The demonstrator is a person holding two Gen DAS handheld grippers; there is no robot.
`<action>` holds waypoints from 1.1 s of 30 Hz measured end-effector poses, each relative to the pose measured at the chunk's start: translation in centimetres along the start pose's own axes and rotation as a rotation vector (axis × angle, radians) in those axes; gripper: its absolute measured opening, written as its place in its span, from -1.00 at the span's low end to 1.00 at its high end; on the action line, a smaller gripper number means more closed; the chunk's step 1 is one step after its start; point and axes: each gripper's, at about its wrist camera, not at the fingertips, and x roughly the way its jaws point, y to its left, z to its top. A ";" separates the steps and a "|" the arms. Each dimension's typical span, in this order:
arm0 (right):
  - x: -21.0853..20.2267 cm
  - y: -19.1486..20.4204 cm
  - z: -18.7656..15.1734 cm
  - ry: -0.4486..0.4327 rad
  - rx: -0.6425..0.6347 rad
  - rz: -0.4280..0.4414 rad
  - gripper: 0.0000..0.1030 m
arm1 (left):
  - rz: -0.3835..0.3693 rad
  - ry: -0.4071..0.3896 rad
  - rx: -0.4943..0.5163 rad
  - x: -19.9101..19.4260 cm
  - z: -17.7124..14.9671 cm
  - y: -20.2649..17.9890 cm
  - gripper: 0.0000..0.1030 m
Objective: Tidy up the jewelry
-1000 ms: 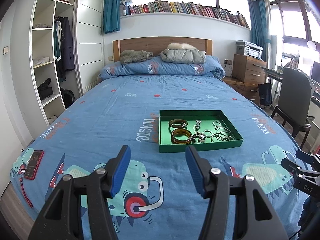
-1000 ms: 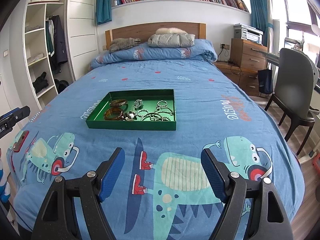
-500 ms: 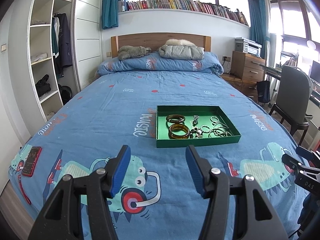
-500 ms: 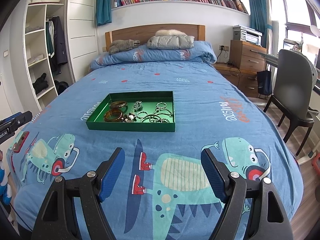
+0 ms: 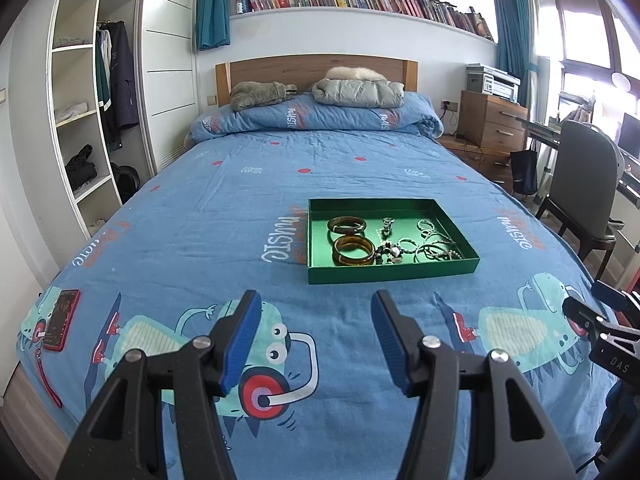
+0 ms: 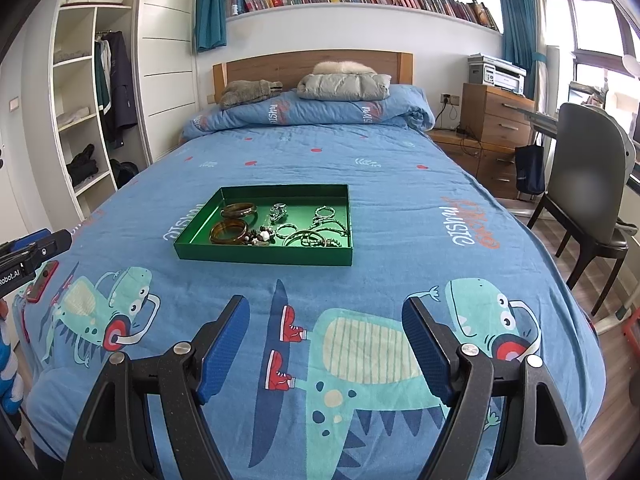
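Observation:
A shallow green tray (image 5: 316, 240) lies on the blue bed, also in the right wrist view (image 6: 192, 232). It holds two brown bangles (image 5: 353, 251) (image 6: 229, 231), a dark beaded piece (image 5: 390, 250) and several silver bracelets and rings (image 5: 434, 246) (image 6: 320, 232). My left gripper (image 5: 316, 318) is open and empty, above the bedspread short of the tray's near left corner. My right gripper (image 6: 326, 322) is open and empty, farther back and to the tray's right.
A red phone (image 5: 61, 319) lies at the bed's left edge. A grey chair (image 6: 588, 200) and a wooden dresser (image 6: 496, 128) stand right of the bed. Shelves (image 5: 80, 120) stand at left. Pillows and folded clothes (image 5: 356, 92) lie at the headboard.
Both wrist views have tilted and drawn back a little; the tray sits higher and smaller in the left view. Both grippers stay open.

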 end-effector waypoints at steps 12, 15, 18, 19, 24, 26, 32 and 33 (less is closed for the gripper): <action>0.2 0.5 -0.1 0.008 -0.016 -0.001 0.52 | -0.019 -0.042 0.021 -0.7 -0.3 -0.5 0.07; 0.2 0.7 -0.2 0.008 -0.018 0.000 0.52 | -0.026 -0.046 0.024 -0.8 -0.4 -0.5 0.07; 0.2 0.7 -0.3 0.008 -0.018 0.002 0.52 | -0.026 -0.055 0.027 -1.0 -0.4 -0.5 0.07; 0.2 0.8 -0.3 0.009 -0.019 0.001 0.52 | -0.027 -0.056 0.027 -1.1 -0.4 -0.5 0.07; 0.1 0.8 -0.4 0.010 -0.019 -0.001 0.52 | -0.029 -0.062 0.027 -1.3 -0.4 -0.4 0.07; 0.2 0.7 -0.4 0.009 -0.019 0.000 0.52 | -0.033 -0.063 0.026 -1.3 -0.4 -0.4 0.07; 0.1 0.7 -0.4 0.008 -0.020 0.000 0.52 | -0.029 -0.070 0.030 -1.4 -0.4 -0.5 0.07; 0.1 0.7 -0.4 0.009 -0.019 0.000 0.52 | -0.027 -0.071 0.031 -1.5 -0.4 -0.6 0.07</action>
